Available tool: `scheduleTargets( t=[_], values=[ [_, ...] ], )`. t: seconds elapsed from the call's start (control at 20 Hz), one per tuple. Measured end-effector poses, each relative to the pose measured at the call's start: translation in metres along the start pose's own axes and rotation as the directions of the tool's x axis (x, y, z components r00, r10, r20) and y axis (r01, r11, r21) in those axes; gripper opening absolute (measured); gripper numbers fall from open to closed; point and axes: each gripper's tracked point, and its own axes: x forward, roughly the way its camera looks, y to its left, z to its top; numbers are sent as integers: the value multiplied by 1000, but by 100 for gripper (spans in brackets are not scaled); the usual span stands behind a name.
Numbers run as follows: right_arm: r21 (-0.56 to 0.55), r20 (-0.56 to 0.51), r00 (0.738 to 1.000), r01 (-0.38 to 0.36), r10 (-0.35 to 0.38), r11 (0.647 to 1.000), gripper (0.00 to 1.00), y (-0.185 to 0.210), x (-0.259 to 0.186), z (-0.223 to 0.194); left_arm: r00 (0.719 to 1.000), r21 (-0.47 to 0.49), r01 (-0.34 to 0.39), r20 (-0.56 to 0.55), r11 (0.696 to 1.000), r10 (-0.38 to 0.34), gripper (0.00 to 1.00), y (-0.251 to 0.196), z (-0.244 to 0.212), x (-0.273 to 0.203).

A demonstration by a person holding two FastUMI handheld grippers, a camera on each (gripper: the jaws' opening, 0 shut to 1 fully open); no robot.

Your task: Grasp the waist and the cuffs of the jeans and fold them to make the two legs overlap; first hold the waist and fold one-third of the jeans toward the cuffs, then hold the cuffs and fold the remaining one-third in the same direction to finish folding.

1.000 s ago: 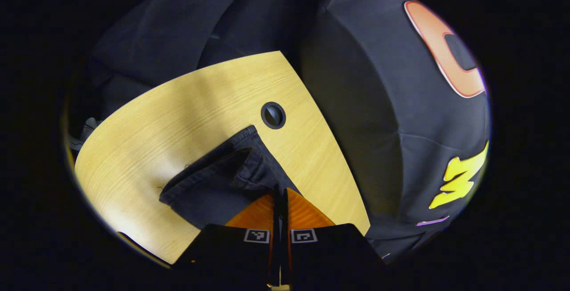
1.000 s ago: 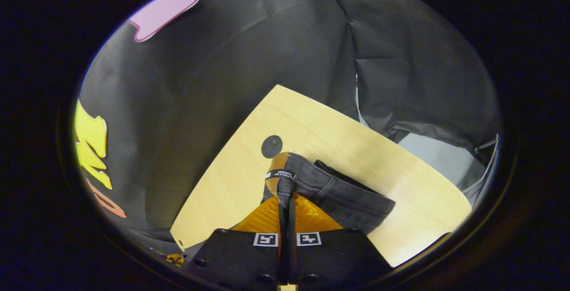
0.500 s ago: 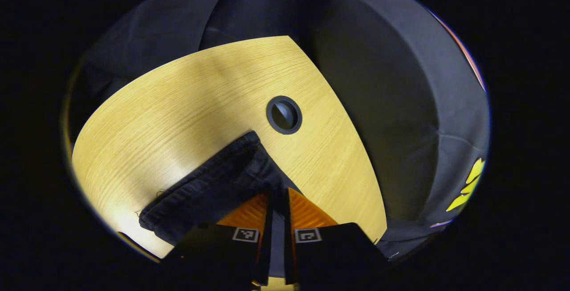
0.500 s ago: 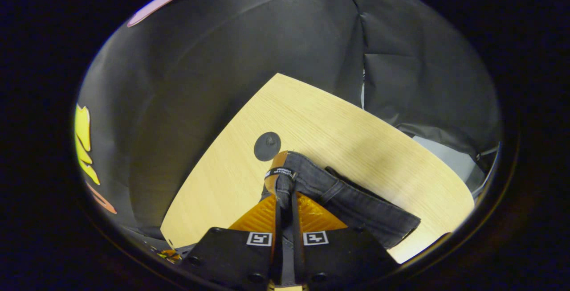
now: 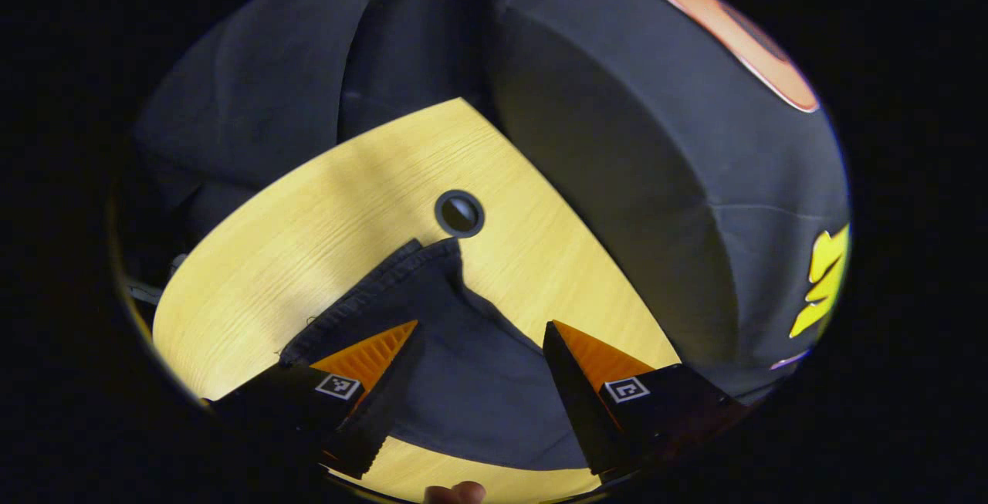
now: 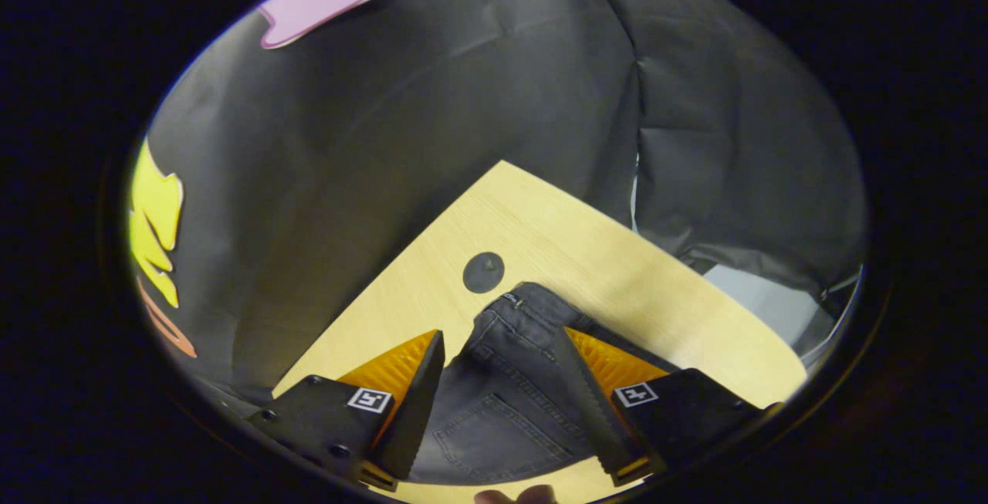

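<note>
- Both grippers have let go: left gripper (image 5: pixel 480 326) and right gripper (image 6: pixel 498 334) now spread wide, nothing pinched.
- Jeans (image 5: pixel 455 380) lie flat on the wooden table (image 5: pixel 309 234) between the fingers.
- Farther off, round grommet (image 6: pixel 483 272) just beyond the waist.

The left tool (image 5: pixel 478 338) ended in two wedge-shaped fingers with ribbed inner faces, each fixed to a blocky black mount that carried a small square black-and-white marker tag (image 5: pixel 338 386). The right tool (image 6: pixel 500 346) was built the same way: two tapering ribbed fingers on matte black mounts, each with a square marker tag (image 6: pixel 634 394). Round screw heads (image 6: pixel 266 414) dotted its left mount. A fingertip (image 5: pixel 454 492) edged in at the bottom of the left gripper view.
</note>
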Motion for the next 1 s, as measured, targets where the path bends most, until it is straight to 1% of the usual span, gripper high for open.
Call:
scheduleTargets(
  t=[0.05,0.1,0.15,0.2,0.3,0.35,0.4,0.5,0.55,0.6,0.65,0.7,0.8,0.85,0.9,0.95,1.0],
  values=[
    [-65,40,999,32,-29,997,87,-6,-16,5,999,55,8,42,998,-10,99,-11,-4,1],
    [-136,93,995,53,-40,989,96,-9,-35,11,996,121,11,92,993,-22,99,-20,5,-25],
    [-197,145,989,65,-36,978,89,-6,-51,18,989,195,11,144,981,-40,99,-25,7,-47],
    [-251,193,981,65,-15,966,97,-1,-71,21,979,268,8,194,963,-62,99,-35,8,-70],
    [-363,284,958,61,48,930,97,13,-119,25,944,402,-14,307,916,-120,99,-60,3,-114],
    [-413,317,944,54,87,909,97,20,-141,22,922,459,-32,357,888,-151,99,-75,-1,-131],
    [-455,335,933,38,132,889,97,28,-163,15,893,516,-60,411,855,-185,99,-88,-6,-153],
    [-521,367,908,21,203,853,97,38,-210,0,826,597,-115,502,794,-257,99,-107,-20,-194],
    [-537,387,897,33,212,843,97,38,-226,-6,795,629,-140,532,765,-292,99,-118,-32,-213],
    [-540,404,889,41,216,841,98,38,-241,-13,761,643,-164,565,748,-318,98,-124,-43,-226],
    [-537,410,885,38,222,843,94,36,-250,-21,747,654,-160,570,740,-342,98,-127,-57,-234],
    [-538,412,881,29,232,843,99,36,-258,-29,737,659,-155,573,736,-358,98,-126,-67,-242],
    [-537,418,877,26,239,843,100,27,-271,-40,731,653,-171,586,738,-350,99,-119,-83,-255],
    [-532,423,874,25,240,846,100,24,-278,-45,730,644,-167,590,747,-345,100,-122,-86,-252],
    [-527,427,871,24,241,849,99,22,-283,-49,727,637,-151,590,756,-352,93,-125,-89,-253],
    [-522,429,869,17,246,853,98,22,-289,-54,728,625,-141,591,768,-347,100,-128,-93,-252],
    [-518,429,868,11,249,855,99,20,-288,-57,731,613,-129,590,780,-343,93,-129,-95,-250]
  ],
)
